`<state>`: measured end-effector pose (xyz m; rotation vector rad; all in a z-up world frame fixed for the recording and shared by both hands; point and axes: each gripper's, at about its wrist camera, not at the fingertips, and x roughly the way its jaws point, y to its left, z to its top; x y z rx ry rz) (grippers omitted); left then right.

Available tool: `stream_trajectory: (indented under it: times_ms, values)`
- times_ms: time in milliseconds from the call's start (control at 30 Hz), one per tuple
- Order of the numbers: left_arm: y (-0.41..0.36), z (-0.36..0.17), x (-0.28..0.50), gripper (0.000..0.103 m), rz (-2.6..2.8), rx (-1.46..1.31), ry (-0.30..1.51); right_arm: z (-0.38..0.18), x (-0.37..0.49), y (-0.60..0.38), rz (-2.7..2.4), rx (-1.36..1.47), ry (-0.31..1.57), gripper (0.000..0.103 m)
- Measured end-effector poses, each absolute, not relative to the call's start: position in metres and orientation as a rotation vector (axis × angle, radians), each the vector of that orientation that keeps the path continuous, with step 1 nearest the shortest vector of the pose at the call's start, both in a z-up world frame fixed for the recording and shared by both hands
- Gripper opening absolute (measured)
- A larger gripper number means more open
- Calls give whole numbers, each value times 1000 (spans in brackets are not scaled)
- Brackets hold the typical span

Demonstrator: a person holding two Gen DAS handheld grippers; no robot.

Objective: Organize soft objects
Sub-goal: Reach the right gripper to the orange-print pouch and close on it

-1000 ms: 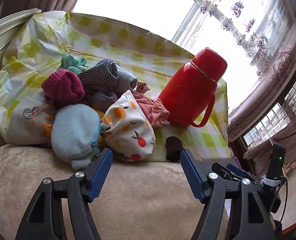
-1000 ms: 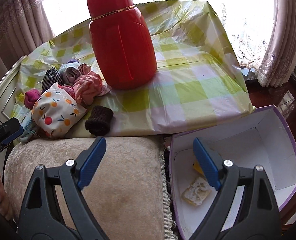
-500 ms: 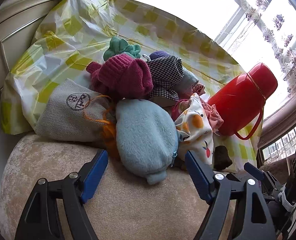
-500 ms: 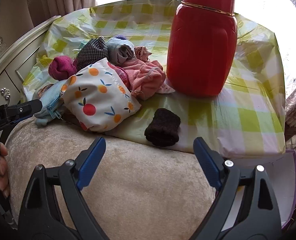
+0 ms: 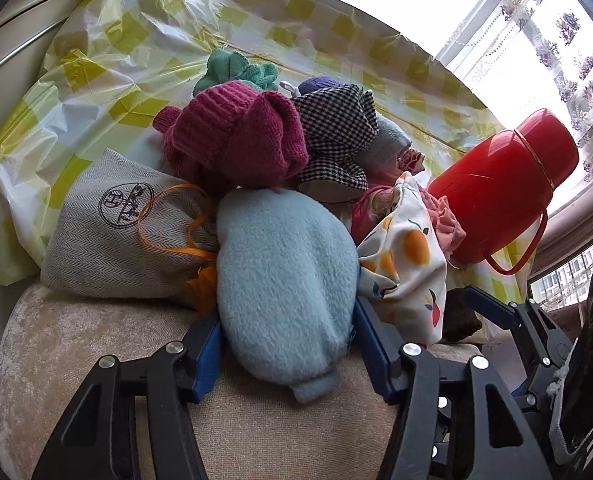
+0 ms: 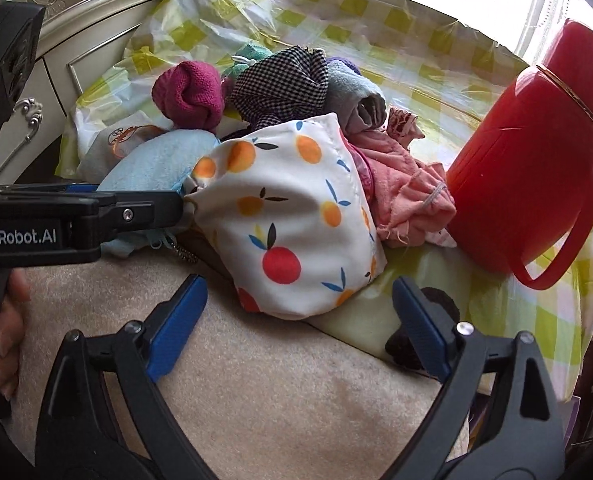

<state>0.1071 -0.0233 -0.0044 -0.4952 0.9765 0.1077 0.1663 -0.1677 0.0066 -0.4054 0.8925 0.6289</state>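
Both wrist views look steeply down, close on the same pile of soft things (image 5: 280, 200).

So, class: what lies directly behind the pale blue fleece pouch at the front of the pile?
Behind the pale blue fleece pouch sits a magenta knitted hat, with a black-and-white checked cloth beside it. A green knitted item peeks out further back. Whatever lies underneath them is covered.
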Motion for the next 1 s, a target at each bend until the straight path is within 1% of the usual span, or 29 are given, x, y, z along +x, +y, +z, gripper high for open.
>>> stream_trajectory:
  times_ms: [133,267,333,467,533,567,600,767,833,867,1000]
  values:
    - [-22,-4,104,50,101,-508,959,4,176,-159,617,-409,896,95]
    - [-18,-3,98,46,93,-524,936,1,184,-155,621,-384,909,94]
    - [-18,-1,95,45,93,-526,927,0,186,-155,633,-372,912,86]
    - [-21,3,90,44,90,-518,912,3,181,-158,638,-361,893,75]
    - [-22,5,87,43,89,-513,906,5,178,-161,645,-348,880,66]
    - [-23,6,85,43,89,-511,904,8,176,-162,651,-344,870,53]
    - [-24,6,84,43,88,-508,901,9,173,-164,646,-345,861,45]
    - [-30,11,76,43,88,-495,888,13,168,-171,662,-305,849,35]
    - [-32,13,74,43,88,-491,881,16,166,-176,674,-280,843,29]
    - [-33,14,73,43,87,-488,877,18,164,-178,679,-270,839,24]
    - [-36,16,71,43,87,-481,871,23,158,-186,696,-239,827,21]
